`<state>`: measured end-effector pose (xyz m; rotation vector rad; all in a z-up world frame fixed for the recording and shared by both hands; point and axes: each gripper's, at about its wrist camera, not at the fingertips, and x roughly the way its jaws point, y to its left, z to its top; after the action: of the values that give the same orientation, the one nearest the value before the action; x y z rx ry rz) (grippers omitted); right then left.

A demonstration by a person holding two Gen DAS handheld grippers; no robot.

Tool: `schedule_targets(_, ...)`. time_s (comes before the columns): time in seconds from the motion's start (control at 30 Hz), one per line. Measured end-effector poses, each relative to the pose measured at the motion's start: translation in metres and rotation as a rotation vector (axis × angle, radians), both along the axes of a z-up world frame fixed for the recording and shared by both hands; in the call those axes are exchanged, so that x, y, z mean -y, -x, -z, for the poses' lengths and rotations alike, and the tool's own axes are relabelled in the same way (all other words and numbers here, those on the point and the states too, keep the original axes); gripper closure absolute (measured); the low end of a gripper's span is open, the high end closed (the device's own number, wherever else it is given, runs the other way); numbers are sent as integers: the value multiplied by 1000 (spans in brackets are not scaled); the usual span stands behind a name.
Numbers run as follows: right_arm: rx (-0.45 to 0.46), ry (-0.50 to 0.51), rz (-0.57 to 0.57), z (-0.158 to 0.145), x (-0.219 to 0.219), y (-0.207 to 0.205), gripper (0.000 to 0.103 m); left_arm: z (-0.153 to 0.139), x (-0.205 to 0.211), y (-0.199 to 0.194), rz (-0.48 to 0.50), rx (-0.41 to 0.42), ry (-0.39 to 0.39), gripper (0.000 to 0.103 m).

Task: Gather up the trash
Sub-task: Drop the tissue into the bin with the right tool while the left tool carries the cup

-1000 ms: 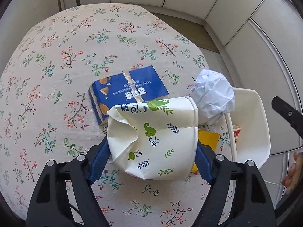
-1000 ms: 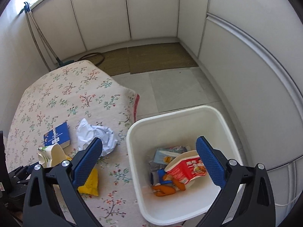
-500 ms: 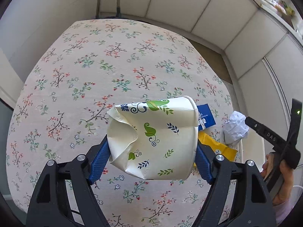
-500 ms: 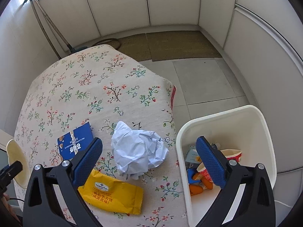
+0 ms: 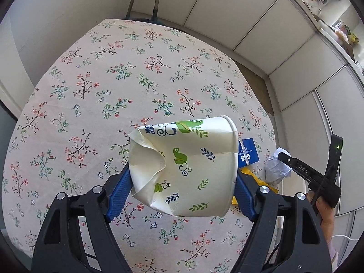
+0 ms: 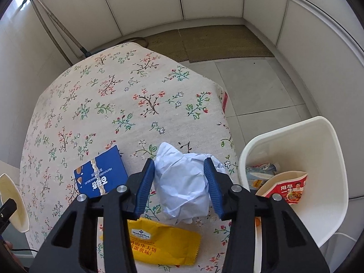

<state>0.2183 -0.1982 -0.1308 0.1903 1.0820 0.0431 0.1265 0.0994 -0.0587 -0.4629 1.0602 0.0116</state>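
Observation:
My left gripper (image 5: 182,195) is shut on a crushed white paper cup (image 5: 182,168) with green leaf print, held above the floral table. My right gripper (image 6: 179,182) has its blue pads on both sides of a crumpled white paper ball (image 6: 182,182) that lies on the table; the jaws are narrowed around it. A blue snack box (image 6: 100,177) and a yellow wrapper (image 6: 159,243) lie beside the ball. The white bin (image 6: 327,127) stands to the right with trash in it. The paper ball also shows in the left wrist view (image 5: 276,168).
The floral tablecloth (image 5: 113,91) covers the round table. A mop or broom handle (image 6: 52,25) leans at the far wall. A brown mat (image 6: 216,43) lies on the tiled floor. White cabinet panels surround the area.
My right gripper has moved from over the bin to the paper ball and narrowed around it. My left gripper has lifted and pulled back with the cup.

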Motion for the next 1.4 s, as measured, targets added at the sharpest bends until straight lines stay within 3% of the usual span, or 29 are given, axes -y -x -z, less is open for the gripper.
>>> schedule_targets(0.37,109,-12,-53,-39,-8,17,59,-3,4,-1,0,12,-1,27)
schedule_targets(0.67,191,-18,-32,-67,11,36,59,-7,18,-2,23,26,-10,27)
schedule_targets(1.1,246,51,148,-81,93,64,58,-4,53,-9,80,28,-34,27)
schedule_targets(1.4,233,91,269,-74,143,79,57,1,79,-13,119,26,-58,27)
